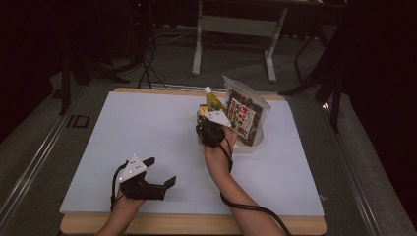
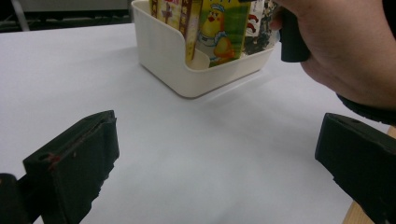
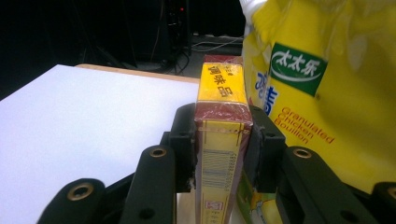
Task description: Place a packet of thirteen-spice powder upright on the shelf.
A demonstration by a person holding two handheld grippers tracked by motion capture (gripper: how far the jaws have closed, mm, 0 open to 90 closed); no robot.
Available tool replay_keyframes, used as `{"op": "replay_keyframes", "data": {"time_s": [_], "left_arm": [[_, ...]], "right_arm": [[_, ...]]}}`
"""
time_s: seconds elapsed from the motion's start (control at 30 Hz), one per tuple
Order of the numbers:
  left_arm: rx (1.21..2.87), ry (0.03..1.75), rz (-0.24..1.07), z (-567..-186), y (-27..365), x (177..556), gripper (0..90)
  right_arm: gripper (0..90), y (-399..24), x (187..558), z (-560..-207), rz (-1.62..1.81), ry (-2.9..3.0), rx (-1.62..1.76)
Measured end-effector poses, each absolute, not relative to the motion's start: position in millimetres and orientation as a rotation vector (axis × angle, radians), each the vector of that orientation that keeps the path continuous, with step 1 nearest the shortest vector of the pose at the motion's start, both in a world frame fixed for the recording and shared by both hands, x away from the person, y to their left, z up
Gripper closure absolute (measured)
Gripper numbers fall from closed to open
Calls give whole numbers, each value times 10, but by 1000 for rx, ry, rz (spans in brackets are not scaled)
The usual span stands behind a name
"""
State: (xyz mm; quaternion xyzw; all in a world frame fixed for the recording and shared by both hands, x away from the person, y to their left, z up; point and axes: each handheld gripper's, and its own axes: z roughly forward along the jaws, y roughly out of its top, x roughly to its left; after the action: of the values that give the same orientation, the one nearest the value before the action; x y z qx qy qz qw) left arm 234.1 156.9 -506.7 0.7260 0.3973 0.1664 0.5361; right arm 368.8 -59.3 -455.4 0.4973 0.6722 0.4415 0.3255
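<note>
Held item: yellow and dark red box [image 3: 222, 140], upright, clamped between the jaws of the right gripper [image 3: 222, 154], pads pressing both broad faces; barcode faces the camera, lower end cut off by the frame edge
Location of item: over the left part of the white bin [image 2: 168, 56], which stands on the far right of the table [image 1: 147, 147]; in the high view the box shows as a small yellow patch [image 1: 202, 109] just beyond the gripper
Right gripper: closed on the box; in the high view [image 1: 210, 129] the hand and grey plate cover the jaws
Left gripper: jaws wide apart, nothing between them [image 2: 215, 154]; held low over the near left of the table [image 1: 160, 172]
Hidden or unclear: whether the box touches the bin floor cannot be told; bin interior mostly screened by its contents
Bin contents: yellow chicken bouillon pouch [image 3: 322, 93] just beside the box on its right, seaweed snack bag [image 1: 247, 115] leaning at the far right side
Edges: bin sits near the right and far edges; wooden rim [image 1: 192, 223] shows along the near side
Open room: broad bare white surface left of the bin and between the two grippers
In the way: pouch crowds the box on one side, bin wall on the other
Surroundings: desk frame [image 1: 236, 39] on the floor beyond, dark
</note>
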Motion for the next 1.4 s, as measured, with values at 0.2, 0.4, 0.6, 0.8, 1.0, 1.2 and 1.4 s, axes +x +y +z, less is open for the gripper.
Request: {"op": "replay_keyframes", "data": {"time_s": [0.2, 0.4, 0.6, 0.8, 1.0, 1.2, 1.4], "left_arm": [[1726, 945, 392, -5068, 1562, 2344, 0], [1730, 946, 386, -5077, 1561, 2342, 0], [1736, 941, 384, -5080, 1555, 2341, 0], [1735, 938, 389, -5072, 1552, 2337, 0], [1737, 934, 391, -5069, 1544, 2335, 0], [1734, 930, 390, -5066, 1547, 2339, 0], [1745, 921, 391, -5082, 1538, 2345, 0]], "right_arm": [[677, -574, 3725, -4684, 1132, 1775, 1330], [676, -573, 3743, -4832, 1100, 1801, 1327], [666, -595, 3758, -4839, 1091, 1823, 1331], [513, -640, 3772, -4795, 1159, 1888, 1336], [376, -689, 3698, -4600, 1231, 1939, 1260], [214, -839, 3599, -4426, 1345, 2000, 1240], [141, -1003, 3446, -4321, 1411, 2047, 1136]]}}
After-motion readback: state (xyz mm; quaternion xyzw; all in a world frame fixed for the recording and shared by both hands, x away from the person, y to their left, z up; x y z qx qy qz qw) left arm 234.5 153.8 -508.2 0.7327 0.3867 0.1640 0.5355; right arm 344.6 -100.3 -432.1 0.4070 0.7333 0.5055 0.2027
